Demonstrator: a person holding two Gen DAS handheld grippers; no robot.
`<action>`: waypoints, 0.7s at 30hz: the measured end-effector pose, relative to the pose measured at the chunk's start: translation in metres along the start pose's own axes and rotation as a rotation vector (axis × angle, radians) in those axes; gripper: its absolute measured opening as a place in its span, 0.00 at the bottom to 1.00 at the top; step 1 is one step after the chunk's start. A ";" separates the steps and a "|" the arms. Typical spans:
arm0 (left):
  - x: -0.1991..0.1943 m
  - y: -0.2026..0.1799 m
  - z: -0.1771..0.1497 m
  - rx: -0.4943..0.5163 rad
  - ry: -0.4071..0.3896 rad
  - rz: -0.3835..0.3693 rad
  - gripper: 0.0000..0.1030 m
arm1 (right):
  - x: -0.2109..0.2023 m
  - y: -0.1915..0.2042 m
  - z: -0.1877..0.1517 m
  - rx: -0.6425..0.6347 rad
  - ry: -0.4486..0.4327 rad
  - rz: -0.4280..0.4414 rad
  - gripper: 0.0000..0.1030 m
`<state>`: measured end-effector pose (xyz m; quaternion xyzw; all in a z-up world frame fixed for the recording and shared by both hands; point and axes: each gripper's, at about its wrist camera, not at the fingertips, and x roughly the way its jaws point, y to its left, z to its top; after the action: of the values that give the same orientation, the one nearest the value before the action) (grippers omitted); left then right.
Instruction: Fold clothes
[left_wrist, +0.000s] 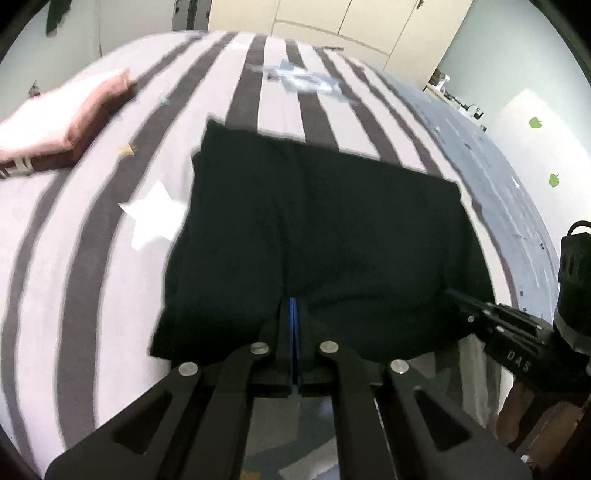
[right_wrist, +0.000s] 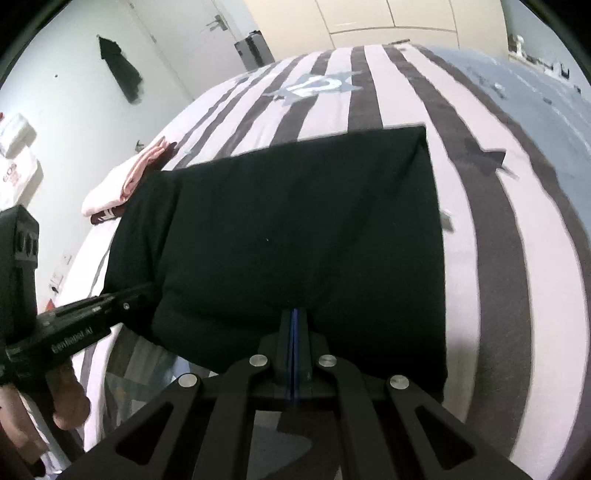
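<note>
A black garment (left_wrist: 317, 236) lies folded into a rough rectangle on the striped bed; it also shows in the right wrist view (right_wrist: 295, 229). My left gripper (left_wrist: 292, 306) is shut on the garment's near edge, towards its left side. My right gripper (right_wrist: 294, 317) is shut on the same near edge, further right. The right gripper also shows in the left wrist view (left_wrist: 458, 297), and the left gripper in the right wrist view (right_wrist: 144, 290), each pinching the cloth's near edge.
The bed cover (left_wrist: 92, 258) has pink and grey stripes with star prints. A folded pink garment (left_wrist: 62, 118) lies at the far left of the bed, seen also in the right wrist view (right_wrist: 122, 184). Wardrobe doors (left_wrist: 332, 18) stand beyond the bed. A dark garment (right_wrist: 120, 68) hangs on the wall.
</note>
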<state>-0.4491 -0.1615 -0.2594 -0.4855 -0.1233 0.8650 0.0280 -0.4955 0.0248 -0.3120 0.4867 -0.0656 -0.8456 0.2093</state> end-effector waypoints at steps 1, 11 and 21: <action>-0.006 0.002 0.001 0.004 -0.011 0.008 0.01 | -0.004 -0.002 0.000 0.006 -0.009 -0.006 0.00; 0.005 0.025 0.002 -0.017 0.005 0.037 0.01 | 0.002 -0.032 -0.004 0.040 -0.001 -0.059 0.00; 0.017 0.046 0.006 -0.093 0.009 0.016 0.01 | -0.003 -0.057 0.003 0.121 -0.006 -0.044 0.00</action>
<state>-0.4598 -0.2047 -0.2814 -0.4910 -0.1595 0.8564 -0.0012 -0.5133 0.0775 -0.3259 0.4974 -0.1064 -0.8458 0.1608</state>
